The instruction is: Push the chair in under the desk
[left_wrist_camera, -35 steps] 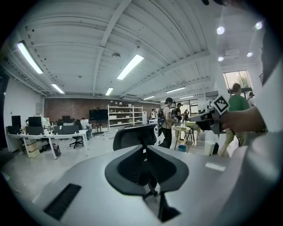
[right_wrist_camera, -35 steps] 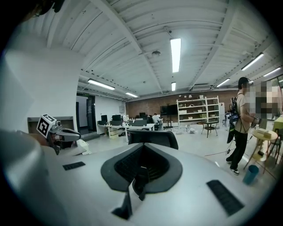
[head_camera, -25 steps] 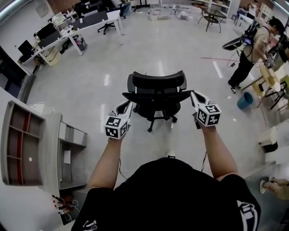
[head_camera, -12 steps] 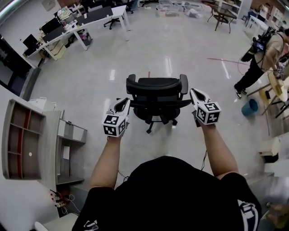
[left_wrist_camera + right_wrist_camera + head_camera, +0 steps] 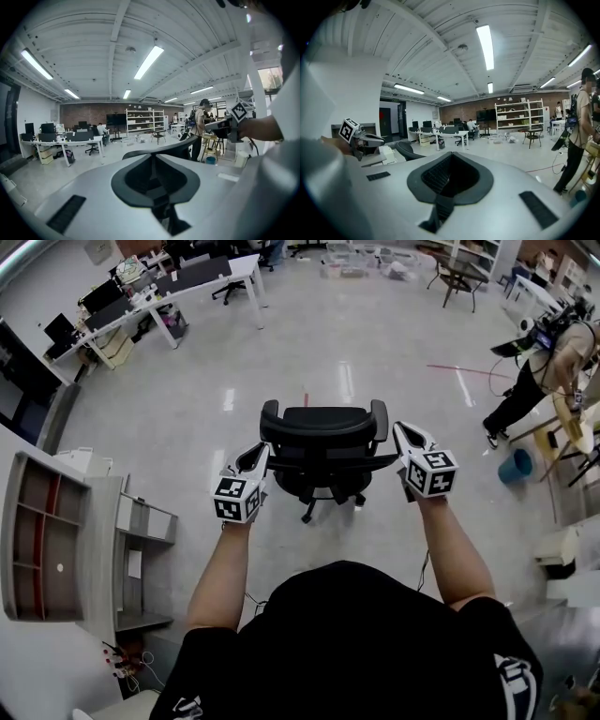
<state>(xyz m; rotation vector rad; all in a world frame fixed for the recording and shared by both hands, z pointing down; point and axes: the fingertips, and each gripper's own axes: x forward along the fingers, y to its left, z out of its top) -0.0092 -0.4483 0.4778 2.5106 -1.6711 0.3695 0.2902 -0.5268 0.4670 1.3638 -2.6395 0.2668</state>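
A black office chair (image 5: 323, 437) stands on the shiny floor in the head view, its back toward me. My left gripper (image 5: 262, 450) is shut and empty, its tip against the left end of the chair's back. My right gripper (image 5: 398, 430) is likewise shut and empty, at the right end of the back. The left gripper view has the curved chair back (image 5: 176, 146) just past the closed jaws. In the right gripper view the chair's edge (image 5: 404, 150) lies to the left. A long white desk (image 5: 202, 279) with monitors stands far off at the upper left.
A grey shelf unit (image 5: 47, 540) and a low cabinet (image 5: 145, 521) stand close on the left. On the right are a person (image 5: 539, 362), a blue bucket (image 5: 515, 466) and a white box (image 5: 561, 545). A dark table with chairs (image 5: 459, 270) sits at the back.
The chair has rolled forward across the floor, and both grippers have gone with it at the ends of its back. The jaws have stayed shut.
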